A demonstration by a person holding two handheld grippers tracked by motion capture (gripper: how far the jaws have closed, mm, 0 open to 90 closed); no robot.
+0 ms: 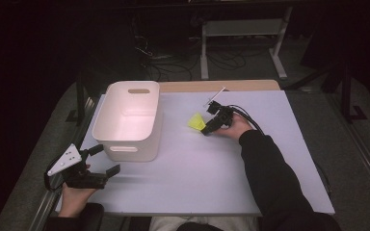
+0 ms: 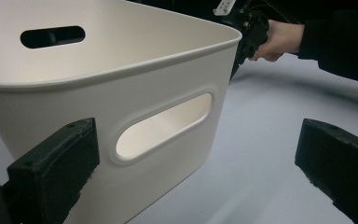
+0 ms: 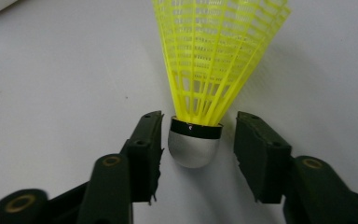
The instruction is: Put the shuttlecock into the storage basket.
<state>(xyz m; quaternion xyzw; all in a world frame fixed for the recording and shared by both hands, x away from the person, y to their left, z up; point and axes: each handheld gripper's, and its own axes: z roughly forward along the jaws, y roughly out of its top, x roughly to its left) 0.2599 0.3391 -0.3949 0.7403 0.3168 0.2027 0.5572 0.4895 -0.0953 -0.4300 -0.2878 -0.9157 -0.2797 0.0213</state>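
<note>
A yellow shuttlecock (image 1: 196,121) lies on the white table (image 1: 221,183) just right of the bin. In the right gripper view its silver cork head (image 3: 194,148) sits between the jaws of my right gripper (image 3: 197,154), which stand a little apart from the head on both sides, so the gripper is open around it. The yellow skirt (image 3: 216,56) points away from the camera. My left gripper (image 1: 105,161) rests open at the table's front left, close to the bin's near wall (image 2: 163,121). Nothing is between its jaws.
A white plastic bin (image 1: 130,120) with handle slots stands at the table's left, and what shows of its inside is bare. The person's right sleeve (image 1: 274,178) crosses the right half of the table. Table legs and cables lie beyond the far edge.
</note>
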